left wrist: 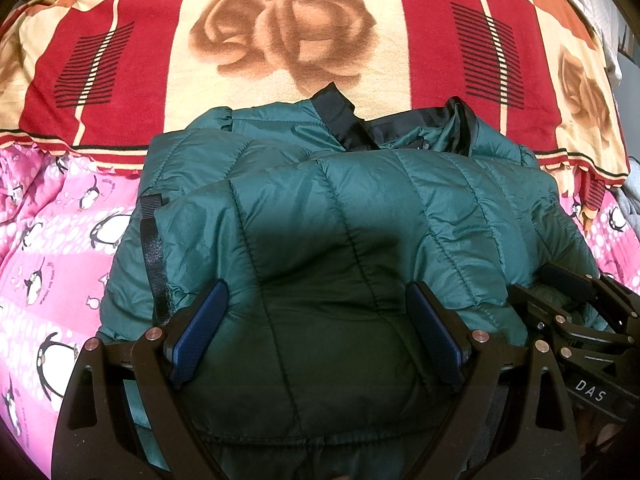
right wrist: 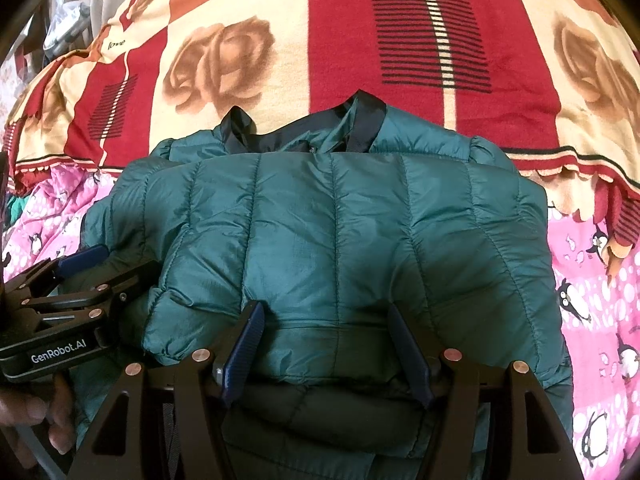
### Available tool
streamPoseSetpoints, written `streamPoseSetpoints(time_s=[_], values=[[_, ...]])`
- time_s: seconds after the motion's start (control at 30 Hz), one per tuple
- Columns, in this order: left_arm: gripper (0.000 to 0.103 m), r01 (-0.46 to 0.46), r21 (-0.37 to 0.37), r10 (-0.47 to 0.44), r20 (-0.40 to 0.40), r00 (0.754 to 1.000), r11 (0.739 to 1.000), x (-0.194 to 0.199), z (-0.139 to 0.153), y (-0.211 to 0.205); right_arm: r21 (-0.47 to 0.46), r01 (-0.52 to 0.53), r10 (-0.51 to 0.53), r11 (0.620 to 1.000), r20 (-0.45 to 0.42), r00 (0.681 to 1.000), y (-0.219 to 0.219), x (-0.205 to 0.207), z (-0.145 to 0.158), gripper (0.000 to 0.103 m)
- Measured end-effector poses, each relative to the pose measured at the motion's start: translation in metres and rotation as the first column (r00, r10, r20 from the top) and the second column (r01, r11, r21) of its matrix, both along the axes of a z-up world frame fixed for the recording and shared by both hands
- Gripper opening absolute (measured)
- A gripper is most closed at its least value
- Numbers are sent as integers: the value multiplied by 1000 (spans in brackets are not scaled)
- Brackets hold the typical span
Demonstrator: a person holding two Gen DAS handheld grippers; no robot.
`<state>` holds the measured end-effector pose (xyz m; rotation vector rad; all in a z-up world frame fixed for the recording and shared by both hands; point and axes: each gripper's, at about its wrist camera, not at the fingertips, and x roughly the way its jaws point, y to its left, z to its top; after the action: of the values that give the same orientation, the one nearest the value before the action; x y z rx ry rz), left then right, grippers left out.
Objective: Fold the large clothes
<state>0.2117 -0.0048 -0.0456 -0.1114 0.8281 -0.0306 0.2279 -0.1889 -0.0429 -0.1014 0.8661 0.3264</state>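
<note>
Left wrist view shows the left gripper (left wrist: 318, 328) with its blue pads spread wide to either side of a puffy fold of the green quilted jacket (left wrist: 360, 208); the fabric bulges between them, but whether the pads actually press it I cannot tell. Just beside it, at the lower right, sits the right gripper (left wrist: 568, 300), and from its own camera the right gripper (right wrist: 326, 344) likewise straddles the near edge of the jacket (right wrist: 340, 232), jaws partly apart with padding between them and no clear pinch. Both tools sit side by side at the near hem, probably because the garment has been doubled over toward the collar and the puffy layers need steadying or a fresh hold for another fold. A hand (right wrist: 36, 420) holds the left tool at the lower left. Beyond the black collar trim (left wrist: 340, 120), the jacket lies on a pink penguin sheet (left wrist: 48, 240) and a red and cream rose blanket (left wrist: 280, 40).
</note>
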Motion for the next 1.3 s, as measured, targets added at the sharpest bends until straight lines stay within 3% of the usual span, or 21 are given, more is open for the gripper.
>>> streamPoseSetpoints(time_s=[0.83, 1.0, 1.13, 1.23, 1.3], values=[[92, -2, -9, 2, 7, 1000, 1000, -1, 1, 1, 25, 1, -1, 1000, -1, 1000, -5, 0, 4, 64], [92, -2, -7, 2, 5, 1000, 1000, -1, 1, 1, 120, 122, -138, 985, 139, 981, -47, -3, 49, 64], [92, -3, -6, 3, 5, 1000, 1000, -1, 2, 1, 135, 216, -222, 967, 29, 975, -83, 14, 26, 64], [92, -5, 5, 5, 1, 1000, 1000, 0, 1, -1, 110, 211, -202, 971, -89, 975, -89, 26, -2, 64], [92, -6, 12, 6, 0, 1000, 1000, 0, 1, -1, 106, 209, -201, 972, -84, 976, -87, 25, -2, 64]])
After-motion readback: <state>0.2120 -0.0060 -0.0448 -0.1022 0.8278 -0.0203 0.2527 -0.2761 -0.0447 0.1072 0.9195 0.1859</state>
